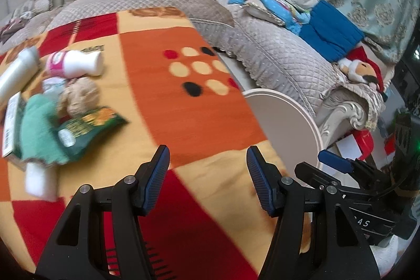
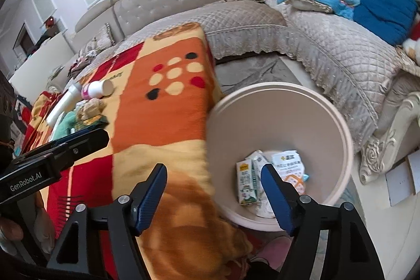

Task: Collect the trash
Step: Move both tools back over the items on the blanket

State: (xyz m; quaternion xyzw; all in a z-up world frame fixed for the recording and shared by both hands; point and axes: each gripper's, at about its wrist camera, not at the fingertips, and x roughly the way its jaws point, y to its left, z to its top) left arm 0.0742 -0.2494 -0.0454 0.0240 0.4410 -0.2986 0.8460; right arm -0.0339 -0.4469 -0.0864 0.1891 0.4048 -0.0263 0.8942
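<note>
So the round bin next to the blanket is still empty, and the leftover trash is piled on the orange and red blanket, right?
Not quite: the bin is not empty. The right wrist view shows a small carton and a crumpled white wrapper lying at its bottom. The rest holds: the leftover trash, such as the pink-labelled bottle and green snack bag, is piled on the blanket.

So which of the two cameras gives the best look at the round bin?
The right wrist view. There the bin shows its whole rim and inside, with a milk carton and crumpled wrappers at the bottom. The left wrist view catches only a curved slice of its rim beside the blanket-covered table, nothing of the contents.
</note>
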